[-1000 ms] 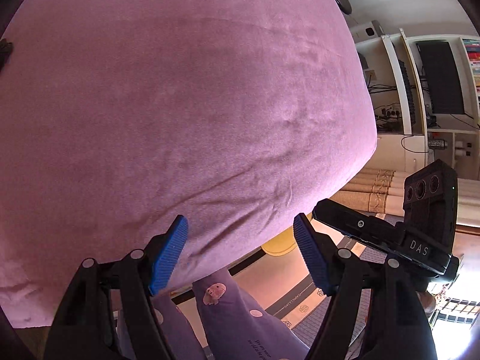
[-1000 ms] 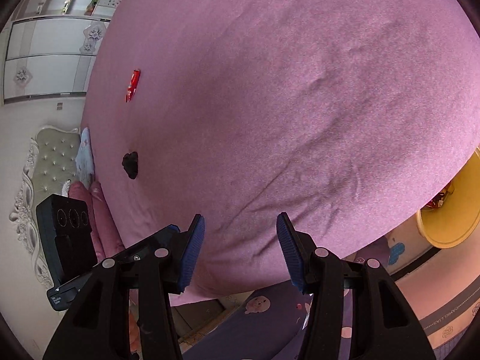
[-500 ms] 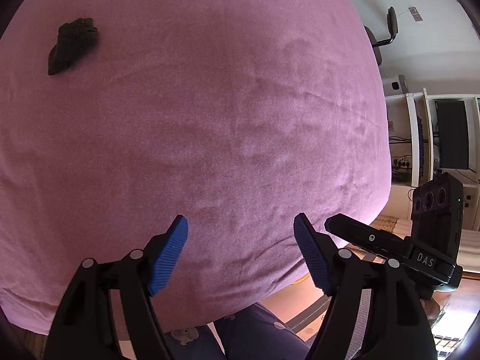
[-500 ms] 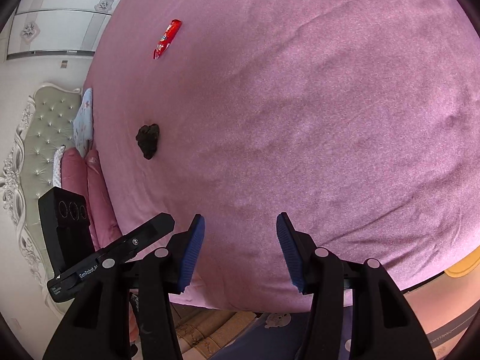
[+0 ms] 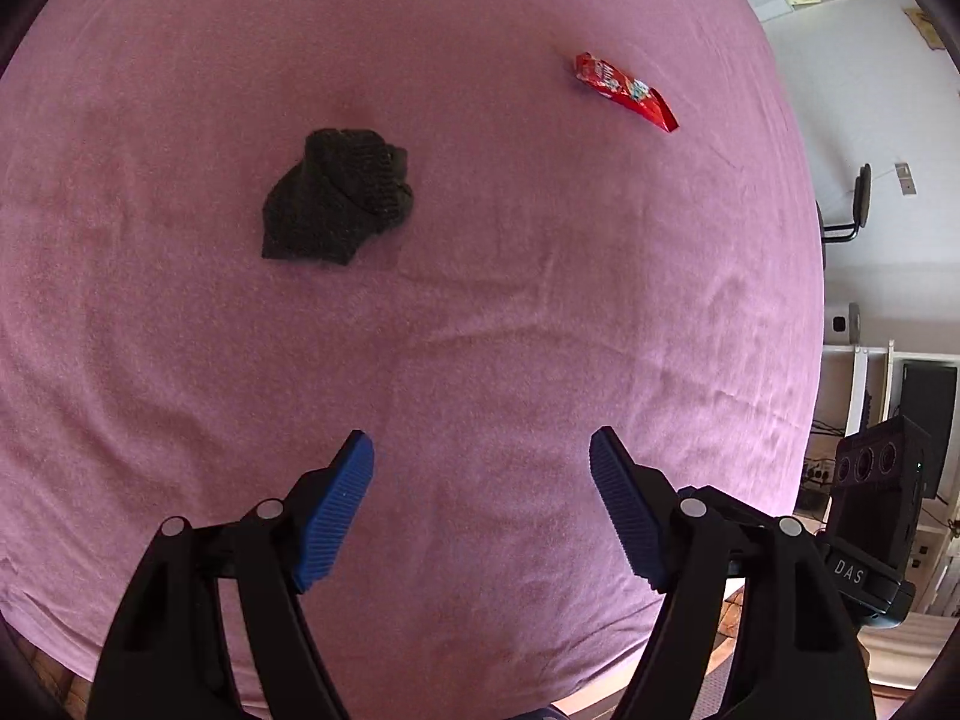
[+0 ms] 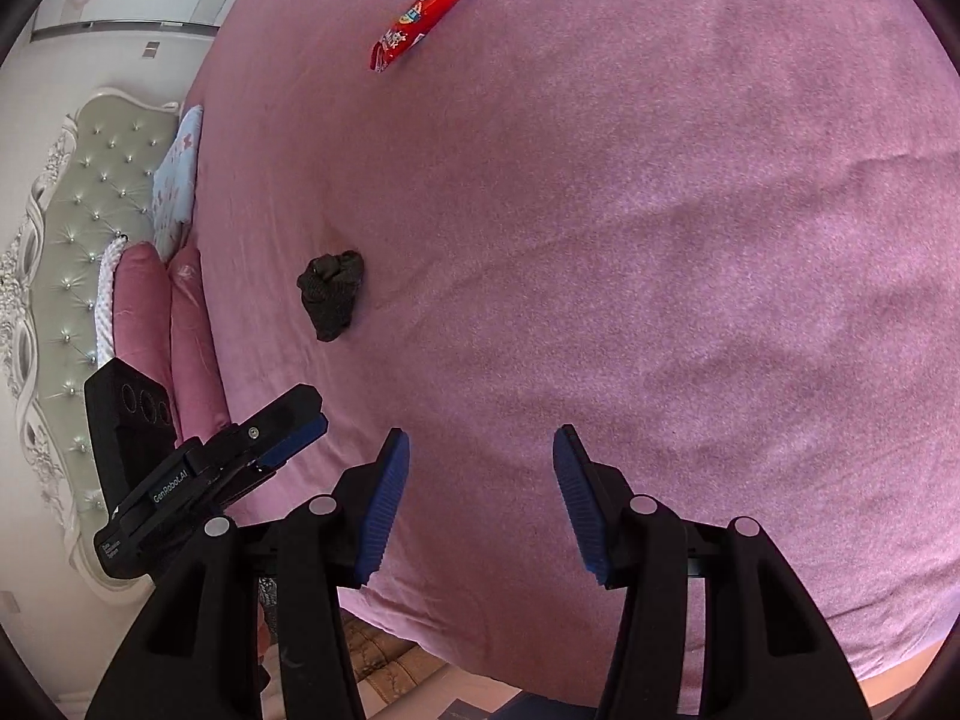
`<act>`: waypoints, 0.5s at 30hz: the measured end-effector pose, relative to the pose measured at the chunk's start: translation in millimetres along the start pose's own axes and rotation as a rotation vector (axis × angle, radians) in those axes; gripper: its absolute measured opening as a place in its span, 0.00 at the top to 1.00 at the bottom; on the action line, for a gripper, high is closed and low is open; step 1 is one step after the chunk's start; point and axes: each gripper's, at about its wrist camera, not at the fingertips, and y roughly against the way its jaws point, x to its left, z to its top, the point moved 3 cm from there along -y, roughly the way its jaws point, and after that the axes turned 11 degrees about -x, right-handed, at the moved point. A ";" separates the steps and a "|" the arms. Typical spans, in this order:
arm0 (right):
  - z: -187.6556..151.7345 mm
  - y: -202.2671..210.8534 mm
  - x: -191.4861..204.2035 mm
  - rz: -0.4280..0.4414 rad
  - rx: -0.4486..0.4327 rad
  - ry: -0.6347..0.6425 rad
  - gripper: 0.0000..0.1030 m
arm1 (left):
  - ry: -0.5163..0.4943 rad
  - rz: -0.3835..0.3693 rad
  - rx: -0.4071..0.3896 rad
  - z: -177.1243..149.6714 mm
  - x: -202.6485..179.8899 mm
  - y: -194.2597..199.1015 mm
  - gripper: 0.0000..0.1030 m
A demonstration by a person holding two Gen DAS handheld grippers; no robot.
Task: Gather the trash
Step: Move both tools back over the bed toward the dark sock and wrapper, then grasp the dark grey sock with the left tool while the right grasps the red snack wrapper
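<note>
A crumpled black sock [image 5: 339, 198] lies on the pink bed sheet [image 5: 480, 330], ahead and left of my left gripper [image 5: 482, 450], which is open and empty above the sheet. A red snack wrapper [image 5: 627, 90] lies farther off to the right. In the right wrist view the black sock [image 6: 331, 294] is ahead to the left and the red wrapper [image 6: 420, 21] is at the far top. My right gripper [image 6: 482, 447] is open and empty over the sheet. The left gripper's fingers [image 6: 282, 432] show at its left.
Pink and light blue pillows [image 6: 174, 276] lie against a tufted headboard [image 6: 72, 240] at the bed's head. The right gripper's body [image 5: 870, 516] shows at the right of the left wrist view, with shelves and a monitor [image 5: 924, 420] beyond the bed edge.
Both grippers have moved up and over the bed. The sock and wrapper have come closer and lower in both views; the floor and yellow bin have left view.
</note>
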 end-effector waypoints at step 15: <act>66.4 -60.7 5.6 -0.001 0.079 0.019 0.51 | -0.009 0.162 0.034 76.8 52.3 -72.0 0.27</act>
